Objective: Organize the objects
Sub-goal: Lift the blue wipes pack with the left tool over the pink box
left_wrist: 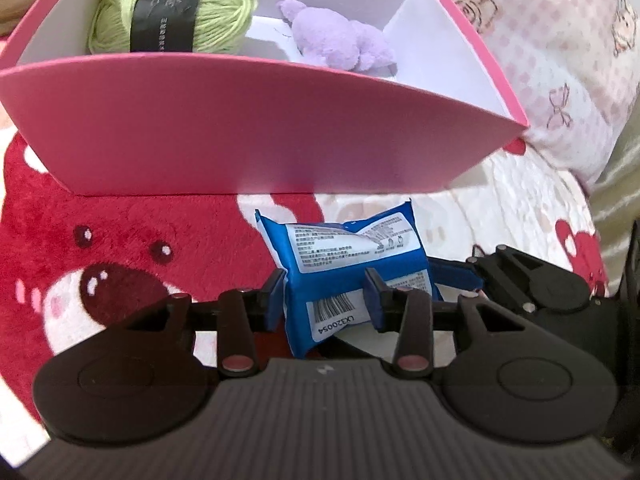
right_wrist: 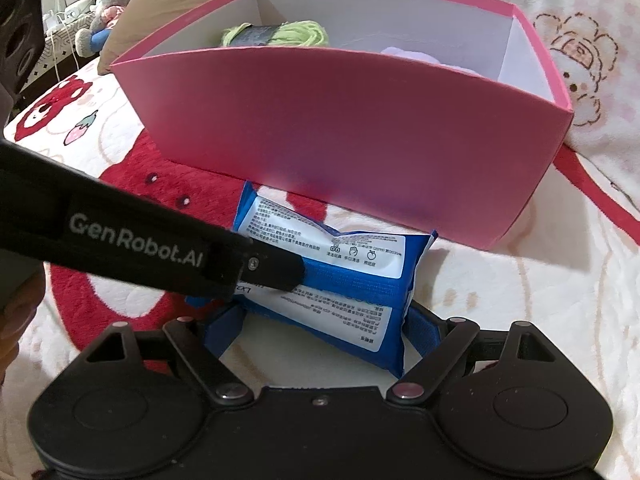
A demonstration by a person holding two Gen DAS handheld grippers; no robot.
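Observation:
A blue wipes packet (left_wrist: 344, 268) with white labels lies on the blanket in front of the pink box (left_wrist: 248, 136). My left gripper (left_wrist: 326, 292) is shut on the packet's near end, its blue pads pressing both sides. In the right wrist view the packet (right_wrist: 332, 276) sits between the fingers of my right gripper (right_wrist: 320, 328), which touch both of its ends. The left gripper's black finger (right_wrist: 276, 266) crosses the packet from the left. Inside the box lie a green yarn ball (left_wrist: 172, 12) and a purple plush toy (left_wrist: 340, 40).
The blanket is cream with a big red bear pattern (left_wrist: 100, 264). The box (right_wrist: 340, 128) stands just behind the packet. A pink checked pillow (left_wrist: 560, 60) lies at the right. Plush toys and cables (right_wrist: 100, 12) sit far left beyond the bed.

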